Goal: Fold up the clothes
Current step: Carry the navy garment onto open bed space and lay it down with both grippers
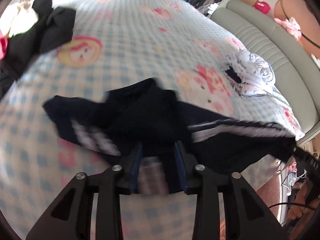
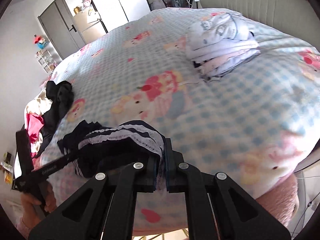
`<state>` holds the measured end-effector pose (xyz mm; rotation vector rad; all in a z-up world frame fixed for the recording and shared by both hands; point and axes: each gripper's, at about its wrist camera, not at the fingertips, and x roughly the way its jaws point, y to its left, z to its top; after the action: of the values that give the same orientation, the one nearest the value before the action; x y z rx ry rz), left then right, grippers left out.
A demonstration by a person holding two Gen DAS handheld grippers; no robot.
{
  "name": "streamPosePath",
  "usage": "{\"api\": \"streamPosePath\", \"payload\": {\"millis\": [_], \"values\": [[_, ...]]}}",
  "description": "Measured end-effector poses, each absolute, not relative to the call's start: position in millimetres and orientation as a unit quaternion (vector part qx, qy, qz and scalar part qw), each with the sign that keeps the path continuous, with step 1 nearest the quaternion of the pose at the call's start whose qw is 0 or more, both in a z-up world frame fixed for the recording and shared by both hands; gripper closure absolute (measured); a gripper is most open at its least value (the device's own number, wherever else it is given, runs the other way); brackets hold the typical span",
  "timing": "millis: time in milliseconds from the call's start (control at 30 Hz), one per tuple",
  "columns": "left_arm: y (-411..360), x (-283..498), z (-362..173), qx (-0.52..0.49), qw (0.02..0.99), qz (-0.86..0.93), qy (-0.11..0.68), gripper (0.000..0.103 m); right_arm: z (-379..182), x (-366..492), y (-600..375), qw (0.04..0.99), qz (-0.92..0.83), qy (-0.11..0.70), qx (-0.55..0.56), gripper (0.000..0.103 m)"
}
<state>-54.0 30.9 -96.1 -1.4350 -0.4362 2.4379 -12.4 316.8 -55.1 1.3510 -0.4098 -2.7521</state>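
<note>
A dark navy garment with white lace trim (image 1: 140, 116) lies crumpled near the front edge of the bed. My left gripper (image 1: 159, 150) has its blue-padded jaws a hand's width apart around a fold of the dark cloth; the frame is blurred. My right gripper (image 2: 162, 150) is shut on the lace-trimmed edge of the same garment (image 2: 124, 138), which drapes over its left finger. The left gripper's body (image 2: 50, 168) shows at the left in the right wrist view.
The bed has a blue-checked quilt with pink cartoon prints (image 1: 130, 40). A folded pile of pale clothes (image 1: 252, 72) lies near the grey padded headboard (image 1: 260, 30). A heap of black, cream and pink clothes (image 1: 40, 26) sits at the far left.
</note>
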Motion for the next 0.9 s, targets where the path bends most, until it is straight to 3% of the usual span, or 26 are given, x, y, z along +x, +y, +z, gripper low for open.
{"api": "streamPosePath", "payload": {"millis": [200,367,433,500,633,767,900], "values": [[23,-27,-109,-0.496,0.1,0.844,-0.179,0.047,-74,-27,303,0.083,-0.864,-0.141,0.477,0.091],[46,-26,-126,-0.518,0.113,0.835,-0.147,0.047,-99,-29,271,0.119,-0.841,-0.146,0.507,0.09],[51,-34,-119,-0.506,0.124,0.844,-0.127,0.054,-106,-29,260,0.122,-0.837,-0.135,0.516,0.09],[55,-42,-111,-0.492,0.135,0.853,-0.107,0.098,-102,-28,254,0.132,-0.838,-0.13,0.513,0.092],[47,-48,-43,-0.43,0.203,0.872,-0.117,0.098,-56,-21,253,0.197,-0.85,-0.172,0.456,0.093],[20,-58,28,-0.341,0.181,0.914,-0.124,0.097,-7,-19,262,0.254,-0.865,-0.219,0.374,0.093],[15,-90,4,-0.426,0.152,0.884,-0.119,0.085,-35,-43,272,0.156,-0.864,-0.216,0.427,0.09]]}}
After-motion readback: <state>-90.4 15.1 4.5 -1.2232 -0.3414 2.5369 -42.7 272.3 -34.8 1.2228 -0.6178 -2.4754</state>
